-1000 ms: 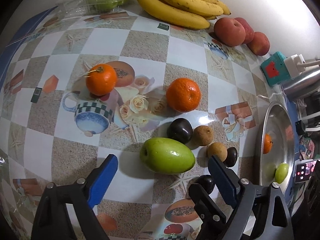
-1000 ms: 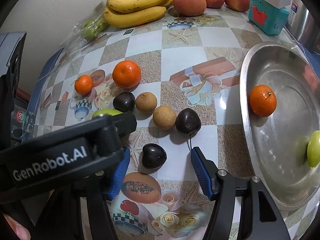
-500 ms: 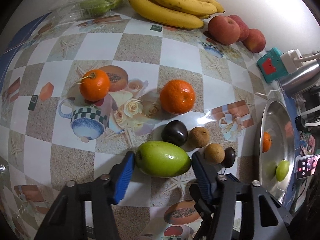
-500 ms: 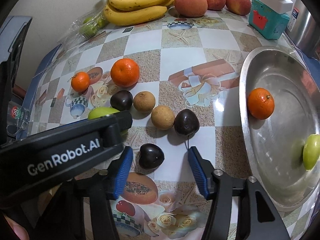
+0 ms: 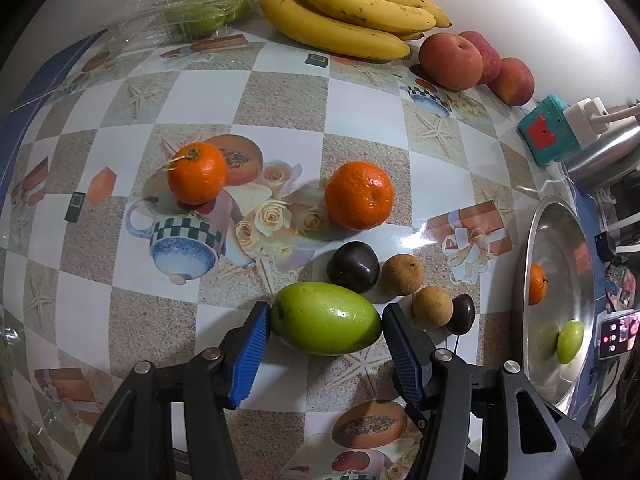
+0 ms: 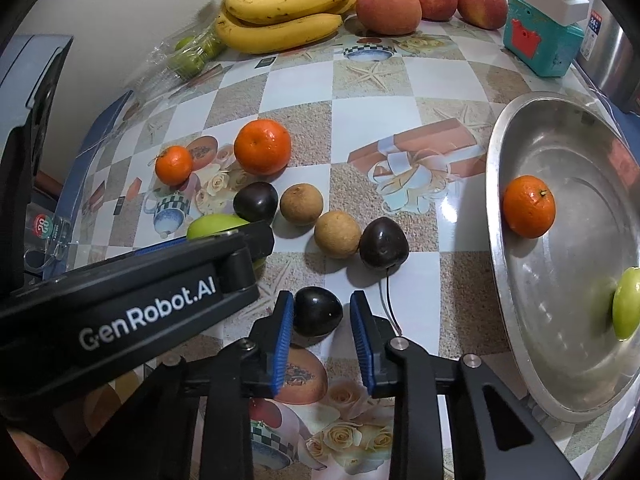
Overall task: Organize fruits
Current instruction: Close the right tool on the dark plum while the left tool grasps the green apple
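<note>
My left gripper straddles a large green fruit lying on the table; the left pad touches it, the right pad stands a hair off. My right gripper has closed around a dark plum, pads at both its sides. Two oranges, two more dark plums and two brown round fruits lie in the middle. The metal bowl on the right holds an orange and a green fruit.
Bananas, three peaches and bagged green fruits line the back wall. A teal box with a white plug and a steel pot stand at the back right. The left gripper's body crosses the right wrist view.
Both grippers moved forward and down and narrowed: the left around the green fruit, the right around the near dark plum.
</note>
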The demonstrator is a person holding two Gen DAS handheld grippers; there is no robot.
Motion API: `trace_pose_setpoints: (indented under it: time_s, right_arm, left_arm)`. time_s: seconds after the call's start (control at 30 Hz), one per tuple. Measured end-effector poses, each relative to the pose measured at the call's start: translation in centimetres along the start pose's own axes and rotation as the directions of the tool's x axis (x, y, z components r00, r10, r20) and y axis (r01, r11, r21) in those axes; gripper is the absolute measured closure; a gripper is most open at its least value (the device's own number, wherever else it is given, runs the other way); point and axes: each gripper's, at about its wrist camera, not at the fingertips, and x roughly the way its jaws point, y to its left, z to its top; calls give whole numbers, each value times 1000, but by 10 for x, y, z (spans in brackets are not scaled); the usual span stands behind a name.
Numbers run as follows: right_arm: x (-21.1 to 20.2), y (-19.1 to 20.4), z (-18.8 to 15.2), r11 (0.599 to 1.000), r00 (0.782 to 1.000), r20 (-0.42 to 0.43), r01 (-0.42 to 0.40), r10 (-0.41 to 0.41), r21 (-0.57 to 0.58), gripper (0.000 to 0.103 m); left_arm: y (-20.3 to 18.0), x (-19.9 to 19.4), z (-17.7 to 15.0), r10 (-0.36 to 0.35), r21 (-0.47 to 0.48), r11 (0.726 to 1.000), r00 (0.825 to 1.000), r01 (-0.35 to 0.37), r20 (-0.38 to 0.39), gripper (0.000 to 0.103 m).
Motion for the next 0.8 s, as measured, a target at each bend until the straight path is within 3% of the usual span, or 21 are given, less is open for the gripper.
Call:
trace_pose_setpoints:
  time_s: [0.4, 0.8]
  right_arm:
    - [-8, -10, 2, 997, 998, 15, -58, 58, 49, 81]
    - [-10, -15, -1, 994, 997, 10, -77, 76, 82, 81]
  left_arm:
    - [4, -12, -1, 17, -26, 1000, 999, -16, 30, 42]
    - [10, -17, -4, 30, -50, 998, 999, -28, 40, 42]
